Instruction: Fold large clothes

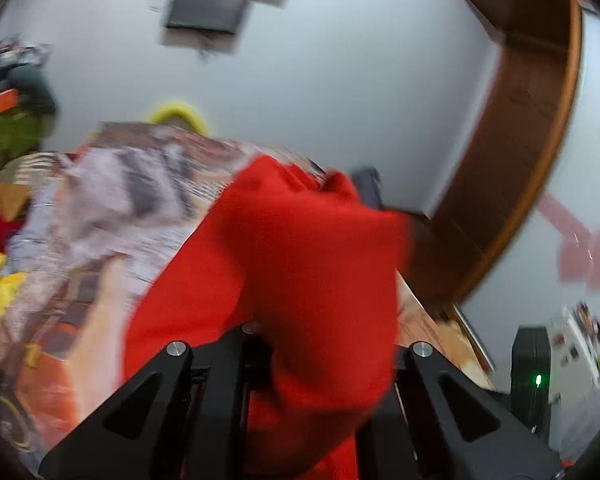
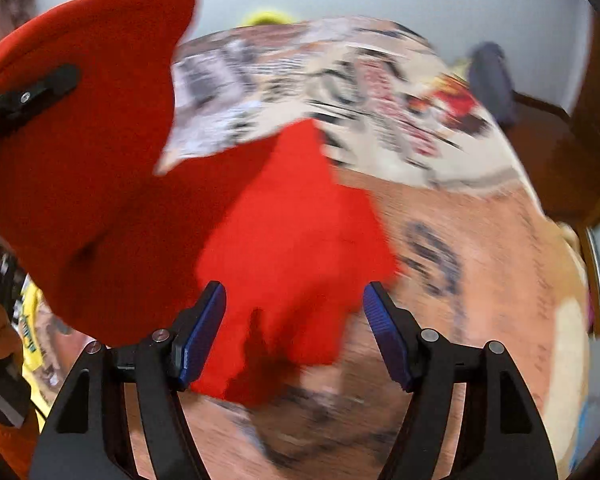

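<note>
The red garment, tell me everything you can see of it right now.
The red garment is plain, bright red, soft-looking cloth with no print visible. It is bunched and lifted, not folded. The left gripper is shut on one part and holds it up; another part drapes down onto the patterned bedspread. The right gripper is open, its blue fingers either side of the hanging cloth.

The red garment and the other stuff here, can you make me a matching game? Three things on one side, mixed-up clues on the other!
Things:
1. red garment
2. right gripper
3. patterned bedspread

Clues:
A. lies underneath, printed with pictures and letters
B. open, blue pads apart
C. lifted up, hanging down onto the bed

Pairs: 1-C, 2-B, 3-A

The left gripper is hard to see: the red cloth covers its fingers.
</note>
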`<move>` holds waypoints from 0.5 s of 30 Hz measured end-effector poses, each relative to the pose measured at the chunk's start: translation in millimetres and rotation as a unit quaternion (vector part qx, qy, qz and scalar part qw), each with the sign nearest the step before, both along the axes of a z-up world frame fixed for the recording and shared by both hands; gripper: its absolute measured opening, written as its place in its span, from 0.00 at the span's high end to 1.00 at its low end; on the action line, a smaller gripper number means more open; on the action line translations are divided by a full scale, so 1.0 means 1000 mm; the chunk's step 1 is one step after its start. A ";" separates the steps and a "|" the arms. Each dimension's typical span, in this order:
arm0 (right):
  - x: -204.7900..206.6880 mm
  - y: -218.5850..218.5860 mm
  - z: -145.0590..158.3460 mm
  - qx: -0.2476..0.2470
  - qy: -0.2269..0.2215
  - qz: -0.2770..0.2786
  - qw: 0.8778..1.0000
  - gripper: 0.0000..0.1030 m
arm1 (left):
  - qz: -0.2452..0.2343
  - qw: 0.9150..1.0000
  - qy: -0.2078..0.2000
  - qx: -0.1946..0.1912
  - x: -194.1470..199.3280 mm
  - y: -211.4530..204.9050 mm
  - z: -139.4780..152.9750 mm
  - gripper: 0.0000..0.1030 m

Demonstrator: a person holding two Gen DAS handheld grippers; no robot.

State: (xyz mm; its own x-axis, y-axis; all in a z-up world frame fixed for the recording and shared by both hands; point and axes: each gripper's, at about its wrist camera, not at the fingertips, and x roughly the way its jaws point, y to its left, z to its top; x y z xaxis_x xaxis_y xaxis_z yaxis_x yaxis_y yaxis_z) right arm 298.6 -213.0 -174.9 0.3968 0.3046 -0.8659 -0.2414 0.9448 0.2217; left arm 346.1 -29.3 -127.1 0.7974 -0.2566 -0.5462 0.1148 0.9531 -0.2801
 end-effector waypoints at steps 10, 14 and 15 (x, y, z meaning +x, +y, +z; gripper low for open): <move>-0.022 -0.067 -0.010 0.009 0.021 -0.064 0.998 0.34 | -0.133 0.967 0.150 0.155 -0.014 -0.082 -0.109 0.85; -0.027 -0.075 -0.005 0.014 0.012 -0.067 0.998 0.34 | -0.169 0.965 0.156 0.129 -0.033 -0.077 -0.099 0.58; -0.029 -0.074 -0.001 0.016 0.008 -0.067 0.998 0.34 | -0.174 0.964 0.158 0.123 -0.038 -0.076 -0.094 0.50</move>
